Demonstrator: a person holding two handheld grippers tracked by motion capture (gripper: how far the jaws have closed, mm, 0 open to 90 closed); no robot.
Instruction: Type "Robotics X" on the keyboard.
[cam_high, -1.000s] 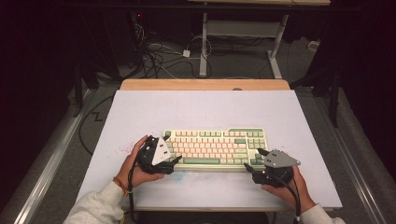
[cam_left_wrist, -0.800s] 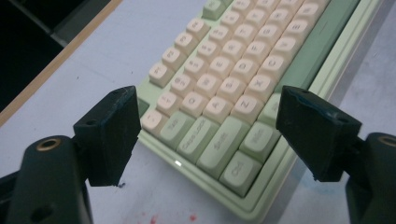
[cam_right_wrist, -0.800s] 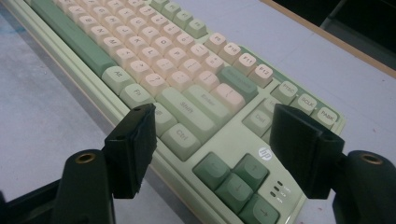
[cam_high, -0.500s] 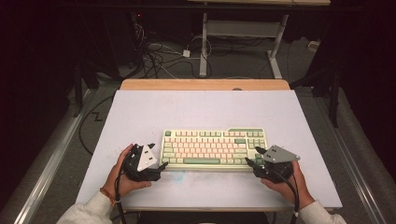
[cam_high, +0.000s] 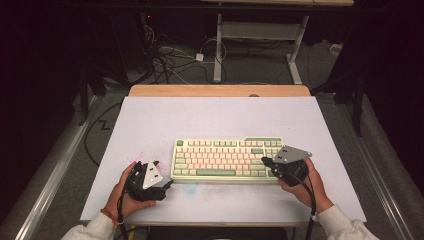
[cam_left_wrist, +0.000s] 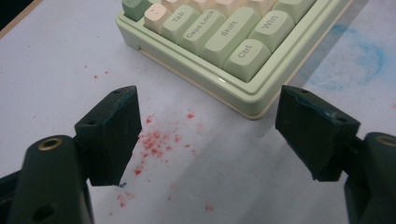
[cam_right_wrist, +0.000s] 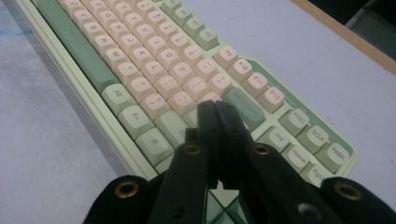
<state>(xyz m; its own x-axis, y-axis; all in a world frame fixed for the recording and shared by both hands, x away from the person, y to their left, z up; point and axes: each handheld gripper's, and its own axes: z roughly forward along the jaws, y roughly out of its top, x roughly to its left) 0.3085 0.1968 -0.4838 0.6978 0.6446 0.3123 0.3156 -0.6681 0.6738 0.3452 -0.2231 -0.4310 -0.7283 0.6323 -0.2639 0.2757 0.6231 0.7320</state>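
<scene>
Key press, right gripper (cam_right_wrist: 217, 109) over the keyboard (cam_high: 227, 157)

Lower the closed tip squarely onto one key, avoiding neighbours. Its jaws have just closed together, holding nothing, above the right-hand keys. The left gripper (cam_left_wrist: 208, 133) stands wide open, empty, beside the keyboard's left corner on the table (cam_high: 220, 117).

A dim room: cables (cam_high: 170, 62) tangle on the grey floor (cam_high: 325, 75) beside a white desk frame (cam_high: 260, 35).
</scene>
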